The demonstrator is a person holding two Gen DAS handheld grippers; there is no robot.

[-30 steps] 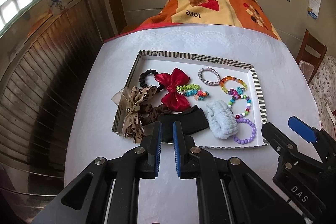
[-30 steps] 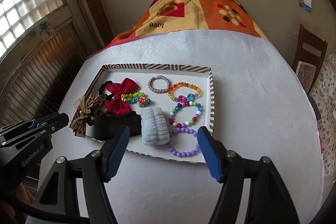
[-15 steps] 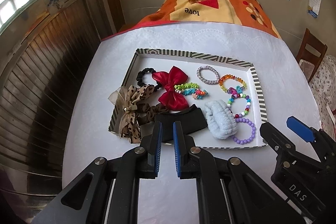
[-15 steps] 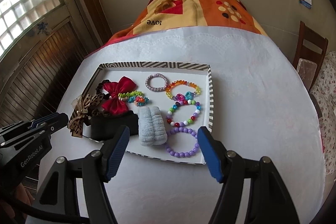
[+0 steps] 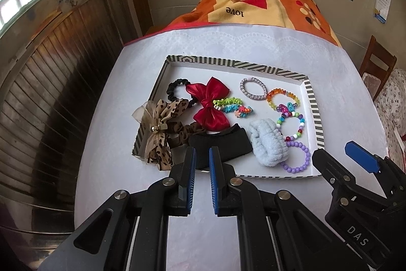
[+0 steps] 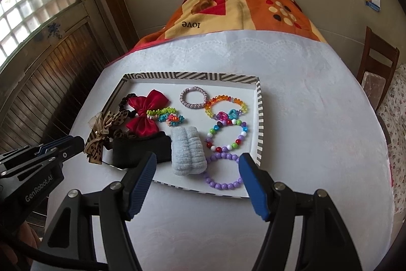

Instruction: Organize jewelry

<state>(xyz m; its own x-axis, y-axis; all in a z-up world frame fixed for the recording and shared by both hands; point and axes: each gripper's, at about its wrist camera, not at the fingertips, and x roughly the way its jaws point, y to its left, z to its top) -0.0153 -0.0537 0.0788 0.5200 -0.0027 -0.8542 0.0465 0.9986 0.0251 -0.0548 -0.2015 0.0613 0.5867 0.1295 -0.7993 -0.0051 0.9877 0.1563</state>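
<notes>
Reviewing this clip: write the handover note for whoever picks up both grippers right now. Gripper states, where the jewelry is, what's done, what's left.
Left gripper: shut, holding nothing, above the tray's near edge by the black fabric band.
Right gripper: open, empty, above the near edge by the purple bead bracelet.
All items lie in the striped tray: hair pieces on its left side, including the red bow and leopard bow; bead bracelets down the right; light blue scrunchie between.
Done: nothing visibly picked up.
Left: presumably any further sorting; no separate container is visible.
</notes>
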